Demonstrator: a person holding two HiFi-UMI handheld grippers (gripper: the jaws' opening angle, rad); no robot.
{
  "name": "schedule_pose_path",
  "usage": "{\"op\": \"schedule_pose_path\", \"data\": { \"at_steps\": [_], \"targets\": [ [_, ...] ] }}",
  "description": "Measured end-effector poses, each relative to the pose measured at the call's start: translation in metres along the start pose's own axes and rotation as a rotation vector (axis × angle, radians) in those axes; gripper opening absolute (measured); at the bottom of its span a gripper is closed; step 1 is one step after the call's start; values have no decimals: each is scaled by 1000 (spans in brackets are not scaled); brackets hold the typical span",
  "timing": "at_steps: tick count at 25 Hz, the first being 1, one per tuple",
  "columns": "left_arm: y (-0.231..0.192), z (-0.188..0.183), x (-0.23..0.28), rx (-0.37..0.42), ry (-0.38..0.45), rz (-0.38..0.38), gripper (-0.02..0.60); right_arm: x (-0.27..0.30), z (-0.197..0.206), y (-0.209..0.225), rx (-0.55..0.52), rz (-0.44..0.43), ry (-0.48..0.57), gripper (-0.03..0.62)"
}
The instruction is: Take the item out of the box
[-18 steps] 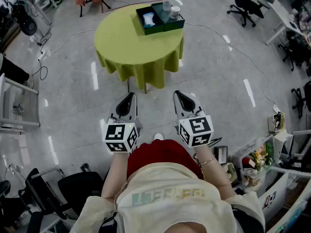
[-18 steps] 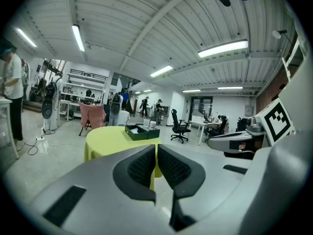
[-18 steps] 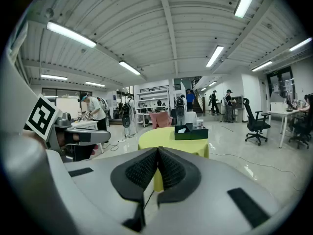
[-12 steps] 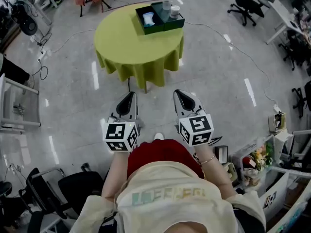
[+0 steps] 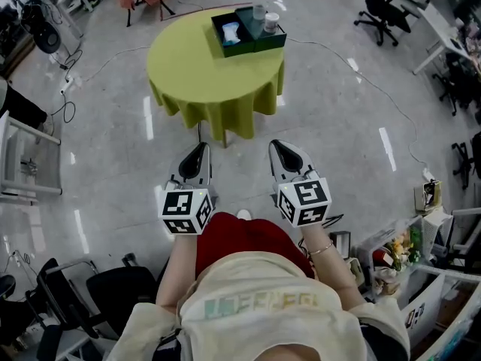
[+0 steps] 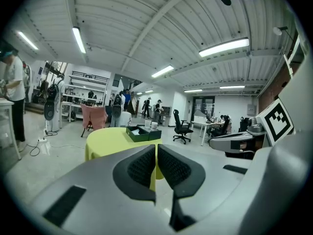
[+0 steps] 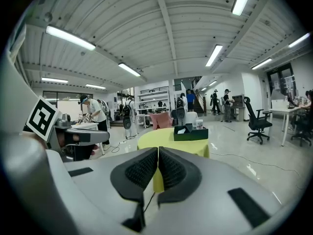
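Observation:
A dark green box (image 5: 248,30) stands at the far right edge of a round table with a yellow-green cloth (image 5: 203,74). In its open left half lies a light blue item (image 5: 231,30); two white cups (image 5: 264,15) stand by its right half. The box also shows small in the left gripper view (image 6: 143,132) and in the right gripper view (image 7: 190,132). My left gripper (image 5: 197,155) and right gripper (image 5: 281,153) are held side by side above the floor, well short of the table. Both are shut with nothing between the pads.
Grey shiny floor lies between me and the table, crossed by a thin cable (image 5: 368,81). Office chairs (image 5: 379,10) stand at the far right, a black chair (image 5: 98,295) at my near left, a cluttered shelf (image 5: 406,262) at my near right. People (image 7: 93,114) stand far back.
The table and box have shifted very slightly in the head view. Both grippers keep their place and stay shut.

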State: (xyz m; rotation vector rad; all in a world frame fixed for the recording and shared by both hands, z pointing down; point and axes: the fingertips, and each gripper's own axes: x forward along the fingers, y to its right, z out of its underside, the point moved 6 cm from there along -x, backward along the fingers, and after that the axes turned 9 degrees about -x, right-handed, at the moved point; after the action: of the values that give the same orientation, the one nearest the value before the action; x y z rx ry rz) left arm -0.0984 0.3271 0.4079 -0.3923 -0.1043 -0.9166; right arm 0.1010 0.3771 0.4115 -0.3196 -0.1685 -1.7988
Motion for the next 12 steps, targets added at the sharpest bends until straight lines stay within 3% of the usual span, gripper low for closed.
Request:
{"op": "schedule_pose_path", "data": {
  "at_steps": [12],
  "targets": [
    [2, -12, 16, 13, 13, -26, 32, 4, -7, 18, 14, 5, 24, 38]
  ]
}}
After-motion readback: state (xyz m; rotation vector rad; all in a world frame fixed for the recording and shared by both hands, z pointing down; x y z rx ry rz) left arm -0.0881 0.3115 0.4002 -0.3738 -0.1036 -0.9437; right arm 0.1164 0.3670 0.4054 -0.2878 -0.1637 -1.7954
